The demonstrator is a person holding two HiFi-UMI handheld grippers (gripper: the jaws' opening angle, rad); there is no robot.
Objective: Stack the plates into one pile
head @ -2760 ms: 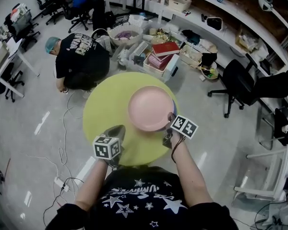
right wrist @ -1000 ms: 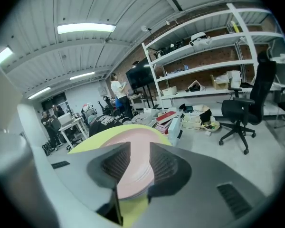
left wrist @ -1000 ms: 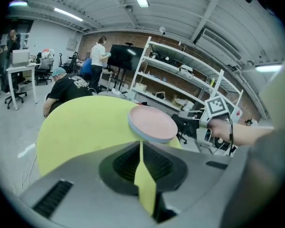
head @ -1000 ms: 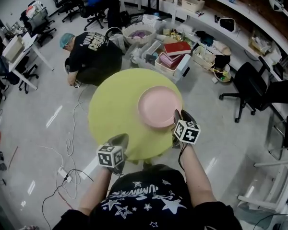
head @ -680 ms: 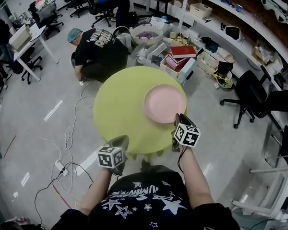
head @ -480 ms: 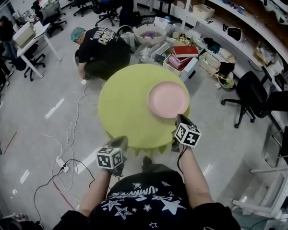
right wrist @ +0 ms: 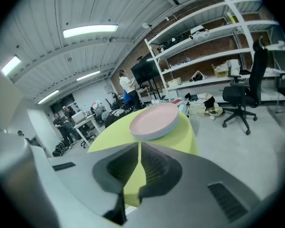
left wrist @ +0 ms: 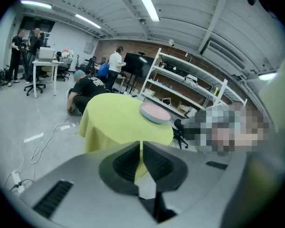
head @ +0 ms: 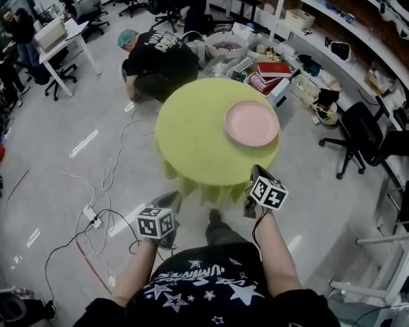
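Observation:
The plates stand in one pile [head: 251,122], a pink plate on top, at the right side of the round yellow-green table [head: 191,138]. The pile [left wrist: 155,113] shows far ahead in the left gripper view, and the pile [right wrist: 154,120] lies closer in the right gripper view, with pale plates under the pink one. My left gripper [head: 169,197] hangs over the floor in front of the table, shut and holding nothing. My right gripper [head: 256,170] is also off the table near its front edge; its jaws are closing with nothing between them, only a thin slit left.
A person [head: 157,53] crouches on the floor behind the table. Crates with red books [head: 273,70] and shelves stand at the back right, and a black office chair [head: 358,131] is at the right. Cables and a power strip [head: 92,215] lie on the floor at the left.
The view has backed away from the table: table and pile now sit farther off, and both grippers, earlier at the table's front edge, hang over the floor. The pile has not moved on the table.

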